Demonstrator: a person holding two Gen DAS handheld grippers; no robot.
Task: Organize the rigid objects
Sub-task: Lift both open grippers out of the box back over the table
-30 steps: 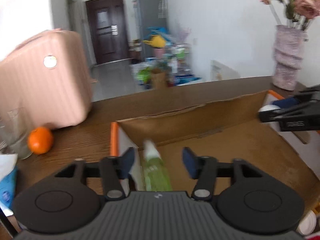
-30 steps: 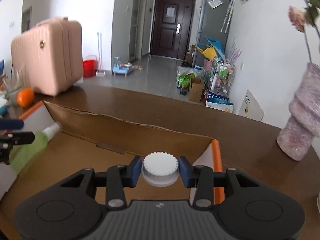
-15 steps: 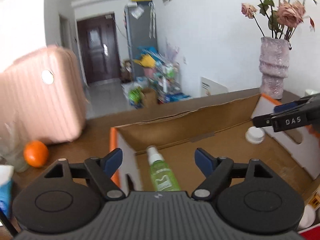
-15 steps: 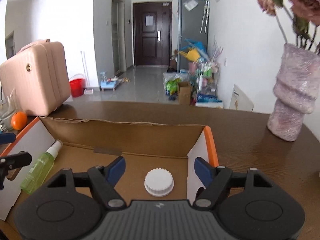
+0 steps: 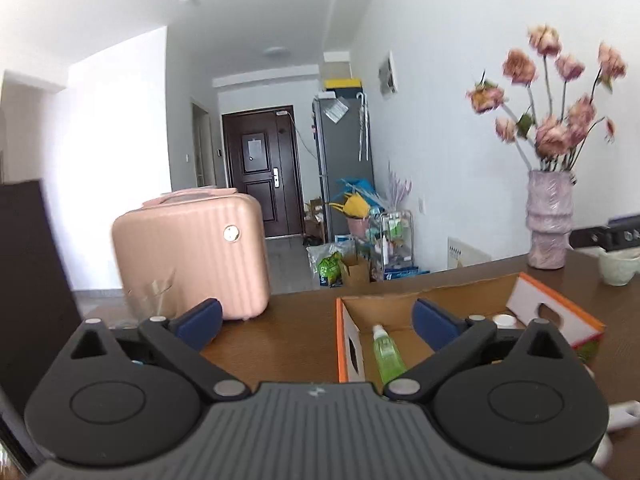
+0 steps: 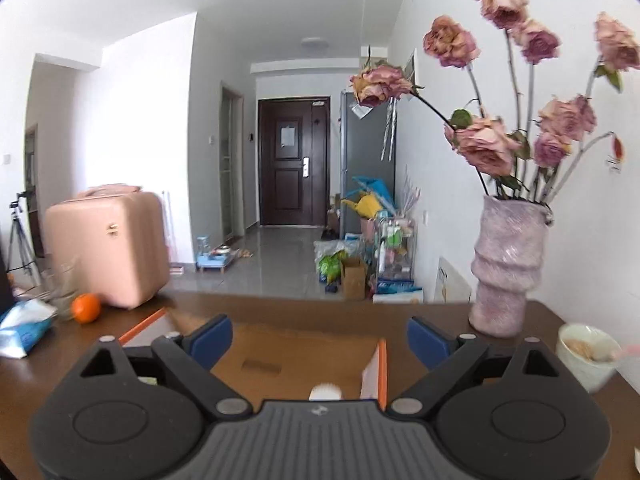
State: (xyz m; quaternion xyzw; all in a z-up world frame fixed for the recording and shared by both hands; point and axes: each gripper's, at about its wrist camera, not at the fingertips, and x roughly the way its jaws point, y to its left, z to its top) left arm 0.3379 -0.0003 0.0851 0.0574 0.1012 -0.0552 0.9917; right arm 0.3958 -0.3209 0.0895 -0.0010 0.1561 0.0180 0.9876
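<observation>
An open cardboard box with orange edges stands on the brown table. A green spray bottle lies inside it at the left. A white ribbed cap lies inside at the right; in the right wrist view the cap peeks over my gripper body, beside the box wall. My left gripper is open and empty, above and in front of the box. My right gripper is open and empty above the box.
A pink suitcase stands at the table's far left. An orange and a blue tissue pack lie near it. A pink vase of dried roses and a white cup stand at the right.
Both grippers have opened wide and risen back away from the box. The spray bottle and the white cap, let go earlier, stay lying in the box.
</observation>
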